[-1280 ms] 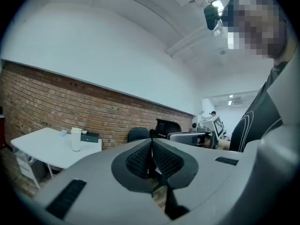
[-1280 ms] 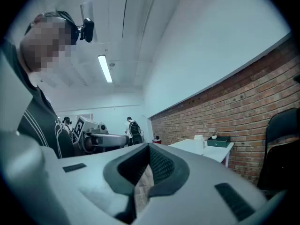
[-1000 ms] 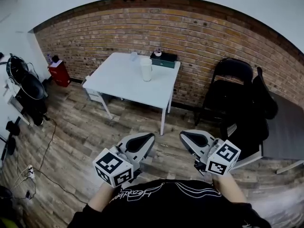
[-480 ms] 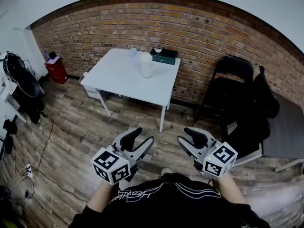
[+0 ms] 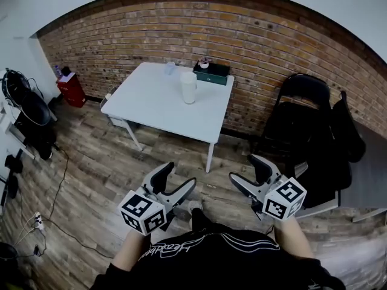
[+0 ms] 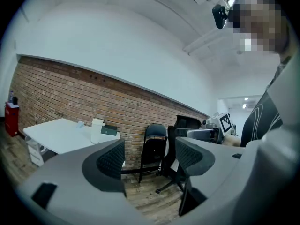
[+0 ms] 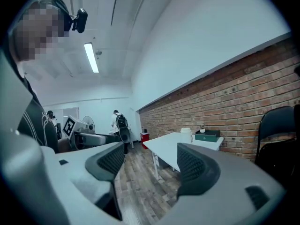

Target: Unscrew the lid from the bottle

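A tall white cylindrical bottle stands upright near the far edge of a white square desk, upper centre of the head view. It is too far off to tell its lid from its body. Just behind the bottle, toward the desk's far right corner, lies a dark green flat box. A small pale object sits to the bottle's left. A red brick wall curves behind the desk, a black folding chair stands to its right, and wood plank floor fills the space between. At the bottom of the frame the person holds the left tool and the right tool low over the floor, well apart from the desk. A second ago both tools had their jaws together. Now both pairs are spreading and already stand wide. In the left gripper view the left tool has only the chair and floor showing through its gap, with the bottle small at the left. In the right gripper view the right tool frames bare floor, with the bottle far behind it. Neither tool holds anything. The opening likely readies them for a grasp, but the unscrewing has not begun, and the person must first reach the desk.
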Motion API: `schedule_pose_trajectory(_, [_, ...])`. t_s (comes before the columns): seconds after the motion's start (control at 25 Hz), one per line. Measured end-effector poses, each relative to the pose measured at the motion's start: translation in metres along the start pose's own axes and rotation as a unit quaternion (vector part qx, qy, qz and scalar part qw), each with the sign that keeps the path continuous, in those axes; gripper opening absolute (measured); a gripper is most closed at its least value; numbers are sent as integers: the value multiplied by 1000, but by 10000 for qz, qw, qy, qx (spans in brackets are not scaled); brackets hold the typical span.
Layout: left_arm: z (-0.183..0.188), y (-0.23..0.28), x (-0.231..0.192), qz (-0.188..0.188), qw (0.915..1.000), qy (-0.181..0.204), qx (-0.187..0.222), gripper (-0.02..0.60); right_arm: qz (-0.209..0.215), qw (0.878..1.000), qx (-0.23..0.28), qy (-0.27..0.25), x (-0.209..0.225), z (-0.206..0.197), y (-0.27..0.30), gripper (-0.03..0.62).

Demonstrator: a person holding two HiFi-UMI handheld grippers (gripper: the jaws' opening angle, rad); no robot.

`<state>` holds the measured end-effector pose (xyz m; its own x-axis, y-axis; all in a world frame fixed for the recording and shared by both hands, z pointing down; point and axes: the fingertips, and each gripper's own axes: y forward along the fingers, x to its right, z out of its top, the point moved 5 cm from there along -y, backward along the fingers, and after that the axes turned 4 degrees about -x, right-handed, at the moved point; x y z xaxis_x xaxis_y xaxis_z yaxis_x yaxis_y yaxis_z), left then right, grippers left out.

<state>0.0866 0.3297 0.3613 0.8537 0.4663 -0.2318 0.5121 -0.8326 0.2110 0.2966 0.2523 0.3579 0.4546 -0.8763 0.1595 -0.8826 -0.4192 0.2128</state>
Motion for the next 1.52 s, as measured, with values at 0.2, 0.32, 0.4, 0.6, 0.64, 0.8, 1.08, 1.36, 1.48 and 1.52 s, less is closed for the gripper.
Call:
schedule_pose_trajectory(0.2, [1,28,-61,218,9997,-66,-73,347,-9,9998,-125,126,51,2,58,350])
schedule_pose_trajectory(0.32, [4,51,-111,448,9985,-299,-32,347,-23,9995,-219,217,86,7,105,370])
schedule_pose_trajectory(0.4, [5,68,-142,537,9977,-394,-104,347,-49,9995,-217,237,108,13,134,379])
schedule_pose_trajectory(0.6, [26,118,-202,534,9977,-301,-290,351,-17,9995,-106,286,156,35,197,391])
schedule_pose_trajectory(0.64, [30,127,-212,528,9978,-272,-312,353,-9,9995,-120,280,164,38,207,393])
schedule_pose_trajectory(0.8, [44,160,-252,617,9973,-269,-311,359,-10,9996,-151,225,190,51,239,395])
schedule_pose_trajectory(1.08, [46,208,-296,422,9968,-168,-651,368,-143,9989,-251,366,212,55,271,397])
schedule_pose_trajectory(1.36, [47,261,-348,-2,9941,19,-1080,368,-513,9975,-265,418,233,71,311,399])
schedule_pose_trajectory(1.48, [40,283,-373,-43,9924,-15,-1226,373,-652,9961,-353,472,238,75,327,399])
schedule_pose_trajectory(1.52, [38,292,-379,-90,9919,-10,-1268,376,-700,9957,-365,481,240,77,332,397])
